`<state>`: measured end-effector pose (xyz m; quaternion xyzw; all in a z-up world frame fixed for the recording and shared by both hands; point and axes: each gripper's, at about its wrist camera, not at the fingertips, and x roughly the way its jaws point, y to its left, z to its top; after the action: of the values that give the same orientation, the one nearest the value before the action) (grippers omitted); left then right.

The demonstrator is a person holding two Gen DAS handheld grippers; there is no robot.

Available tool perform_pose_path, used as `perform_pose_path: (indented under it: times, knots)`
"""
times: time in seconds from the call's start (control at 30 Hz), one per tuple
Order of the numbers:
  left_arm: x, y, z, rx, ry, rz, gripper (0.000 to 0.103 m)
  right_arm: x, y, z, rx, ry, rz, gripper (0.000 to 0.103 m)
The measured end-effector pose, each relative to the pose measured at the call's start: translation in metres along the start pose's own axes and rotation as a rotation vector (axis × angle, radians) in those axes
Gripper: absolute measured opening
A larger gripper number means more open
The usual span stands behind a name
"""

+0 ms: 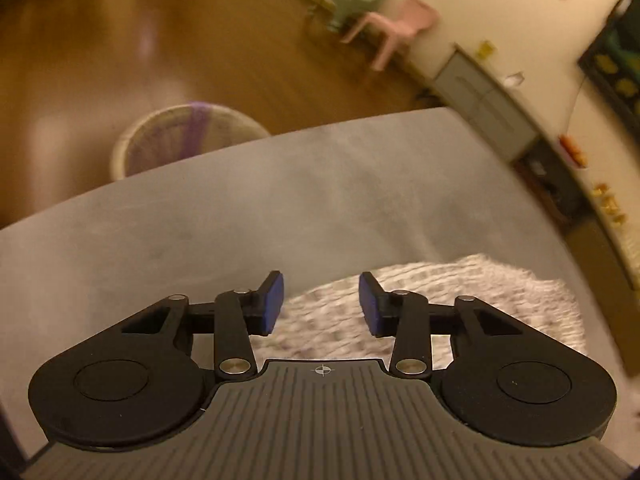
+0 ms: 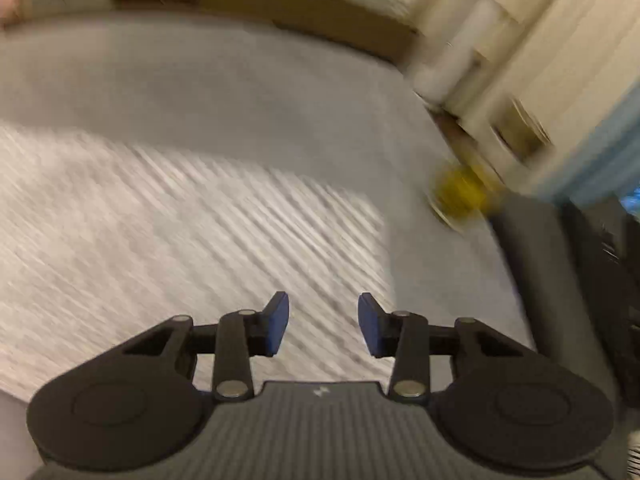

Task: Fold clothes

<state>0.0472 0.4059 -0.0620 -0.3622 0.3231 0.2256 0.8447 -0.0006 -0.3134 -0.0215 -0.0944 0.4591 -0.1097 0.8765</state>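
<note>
Pale knit patterned garment (image 2: 168,216) flat on grey tabletop (image 1: 200,208), left gripper (image 1: 321,304) & right gripper (image 2: 323,322) spread, empty, white mesh basket (image 1: 180,136) at 11 o'clock, left view only.

Fuzzy patterned cloth garment (image 1: 460,296) on matt grey table (image 1: 200,220); glossy wooden floor (image 1: 120,40).

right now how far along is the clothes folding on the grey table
Done: the pale patterned fabric garment lies flat on the grey table, seemingly as a compact shape; blur hides the folds. In hand: nothing; the left gripper and right gripper are both open and empty above it. Left: any further folds cannot be judged.
</note>
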Motion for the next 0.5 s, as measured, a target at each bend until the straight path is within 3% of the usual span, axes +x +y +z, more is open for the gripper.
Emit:
perform_pose_path:
  times: [0.17,0.23,0.27,0.3,0.37,0.43,0.5]
  knots:
    - [0.006,-0.029,-0.012,0.107,0.161,-0.252,0.028,-0.068,0.143,0.086,-0.124,-0.180,0.408,0.058]
    - [0.012,-0.028,-0.015,0.152,0.227,-0.296,0.029,-0.076,0.214,0.115,-0.214,-0.213,0.548,0.066]
    - [0.015,-0.023,-0.014,0.159,0.234,-0.273,0.029,-0.074,0.246,0.128,-0.253,-0.223,0.595,0.067]
    - [0.018,-0.015,-0.012,0.148,0.233,-0.237,0.029,-0.071,0.279,0.141,-0.285,-0.232,0.618,0.068]
    - [0.026,0.009,-0.004,0.081,0.254,-0.217,0.020,-0.058,0.345,0.168,-0.337,-0.226,0.641,0.075]
    - [0.031,0.028,0.006,0.006,0.276,-0.250,0.026,-0.035,0.399,0.193,-0.367,-0.196,0.628,0.075]
    - [0.027,0.034,0.011,-0.006,0.275,-0.269,0.034,-0.014,0.440,0.210,-0.381,-0.150,0.593,0.075]
